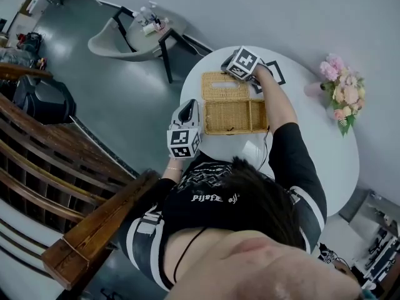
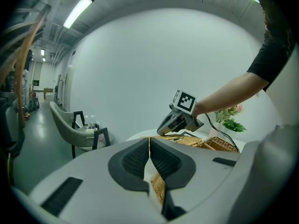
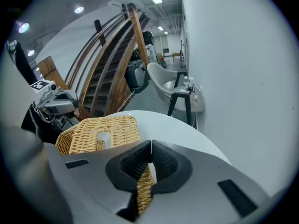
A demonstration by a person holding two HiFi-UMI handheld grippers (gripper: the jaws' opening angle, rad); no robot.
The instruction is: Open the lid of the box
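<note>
A wicker box [image 1: 234,116] stands on the round white table [image 1: 325,155], and its inside shows. Its slotted lid [image 1: 224,85] is swung back and lies on the far side. My right gripper [image 1: 228,67] is at the lid's far right corner. In the right gripper view its jaws [image 3: 150,146] are shut on a strip of the lid's woven rim [image 3: 145,190], with the rest of the lid [image 3: 103,134] spreading to the left. My left gripper [image 1: 189,105] hovers by the box's left wall. Its jaws [image 2: 149,143] are shut, and only a corner of the box [image 2: 159,185] shows below them.
A pink flower bunch in a vase [image 1: 342,92] stands at the table's right edge. A black-framed flat thing [image 1: 275,74] lies under my right arm. Off the table to the far left are a grey chair [image 1: 115,39] and a small side table [image 1: 153,24]. A wooden stair rail [image 1: 56,161] runs along the left.
</note>
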